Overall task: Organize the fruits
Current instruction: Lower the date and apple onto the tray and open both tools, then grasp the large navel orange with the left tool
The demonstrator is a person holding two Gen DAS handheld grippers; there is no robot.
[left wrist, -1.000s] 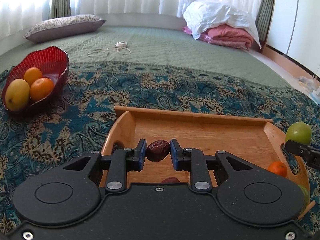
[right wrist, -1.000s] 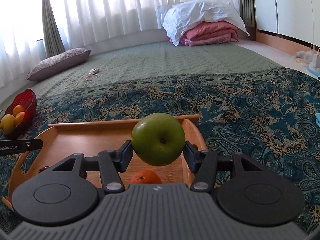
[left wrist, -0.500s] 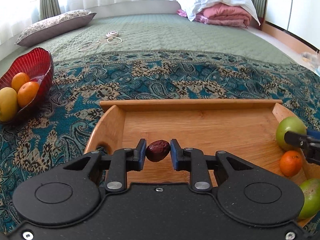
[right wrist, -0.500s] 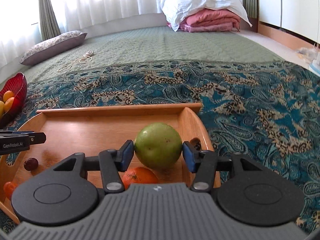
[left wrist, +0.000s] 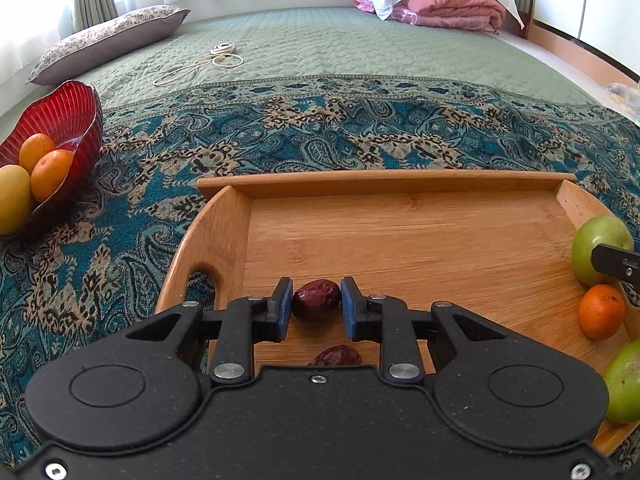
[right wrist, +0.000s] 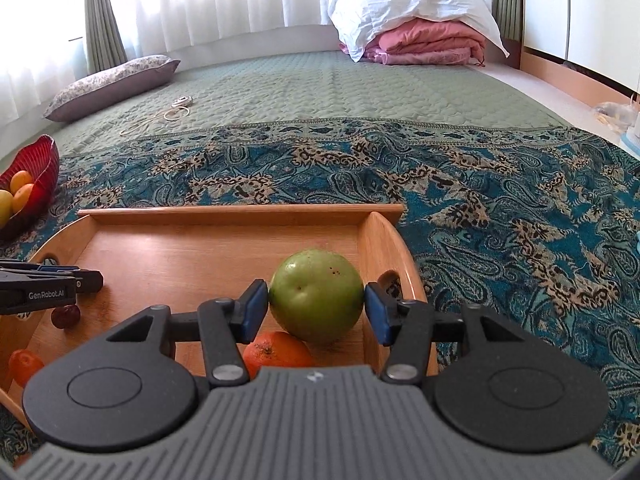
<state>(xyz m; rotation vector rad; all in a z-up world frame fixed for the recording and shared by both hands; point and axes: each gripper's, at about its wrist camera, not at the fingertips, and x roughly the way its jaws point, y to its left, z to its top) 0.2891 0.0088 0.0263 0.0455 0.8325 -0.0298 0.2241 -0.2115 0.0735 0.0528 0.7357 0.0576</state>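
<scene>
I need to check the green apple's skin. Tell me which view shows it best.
The right wrist view: the green apple sits centred between the right hand-held gripper fingers, speckles visible. The left wrist view shows it small at the frame's right edge, partly hidden.
</scene>
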